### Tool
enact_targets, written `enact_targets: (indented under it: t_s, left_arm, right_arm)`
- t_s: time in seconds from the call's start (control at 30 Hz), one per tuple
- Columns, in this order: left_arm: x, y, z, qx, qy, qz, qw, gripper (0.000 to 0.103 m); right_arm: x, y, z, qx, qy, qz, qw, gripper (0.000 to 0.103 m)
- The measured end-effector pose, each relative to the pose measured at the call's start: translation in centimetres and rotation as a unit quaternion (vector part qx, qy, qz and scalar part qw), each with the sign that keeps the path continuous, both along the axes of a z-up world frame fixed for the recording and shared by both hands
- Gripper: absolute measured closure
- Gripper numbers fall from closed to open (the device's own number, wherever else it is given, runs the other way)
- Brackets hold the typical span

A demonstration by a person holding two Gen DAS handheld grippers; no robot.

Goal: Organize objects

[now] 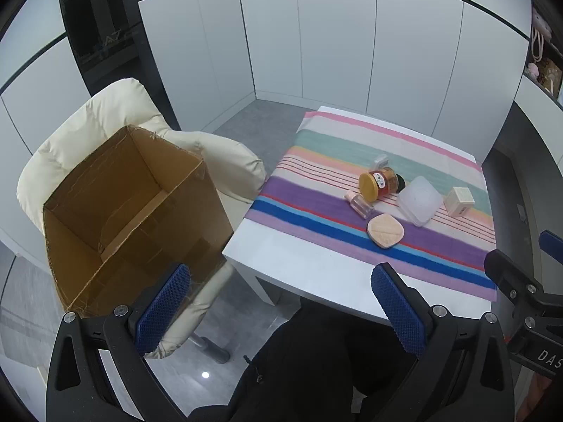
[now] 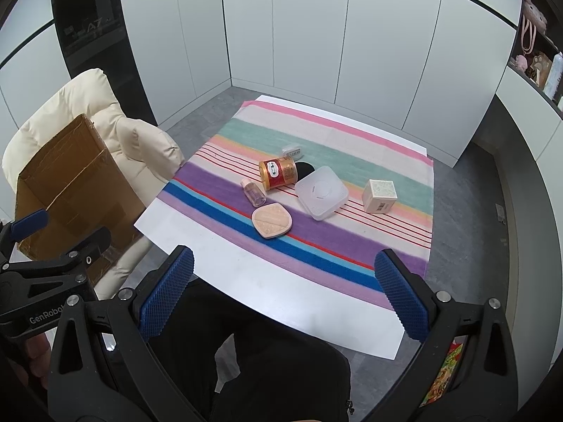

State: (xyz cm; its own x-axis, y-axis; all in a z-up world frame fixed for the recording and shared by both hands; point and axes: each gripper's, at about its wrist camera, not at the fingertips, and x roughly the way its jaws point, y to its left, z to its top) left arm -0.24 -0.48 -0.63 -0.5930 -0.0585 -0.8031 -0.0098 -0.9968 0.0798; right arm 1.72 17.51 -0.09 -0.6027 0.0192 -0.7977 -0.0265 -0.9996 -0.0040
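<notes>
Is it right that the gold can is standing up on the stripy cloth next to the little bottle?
Not quite. The gold can is lying on its side, not standing up, as the right wrist view shows. The rest is right: it is on the stripy cloth, next to the little bottle.

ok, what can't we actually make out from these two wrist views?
- Black object: mostly hidden behind the lying jar in both views; identity unclear.
- Small clear case: too small to identify, and partly behind the jar in the left view.
- Cardboard box: floor seen only in the left view, near corner hidden by its wall; right view shows just the outside.
- Cube box label: print too small to read.
</notes>
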Motion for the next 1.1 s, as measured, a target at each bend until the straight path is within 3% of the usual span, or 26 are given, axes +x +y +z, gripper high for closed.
enact_targets:
  t_s: [1.1]
  left_arm:
    - [0.06, 0.38, -0.12, -0.004, 0.001, -0.002, 1.0000, 0.000]
  right_arm:
    - [-0.21, 0.02, 0.02, 0.002, 0.000, 0.000, 1.000, 0.000]
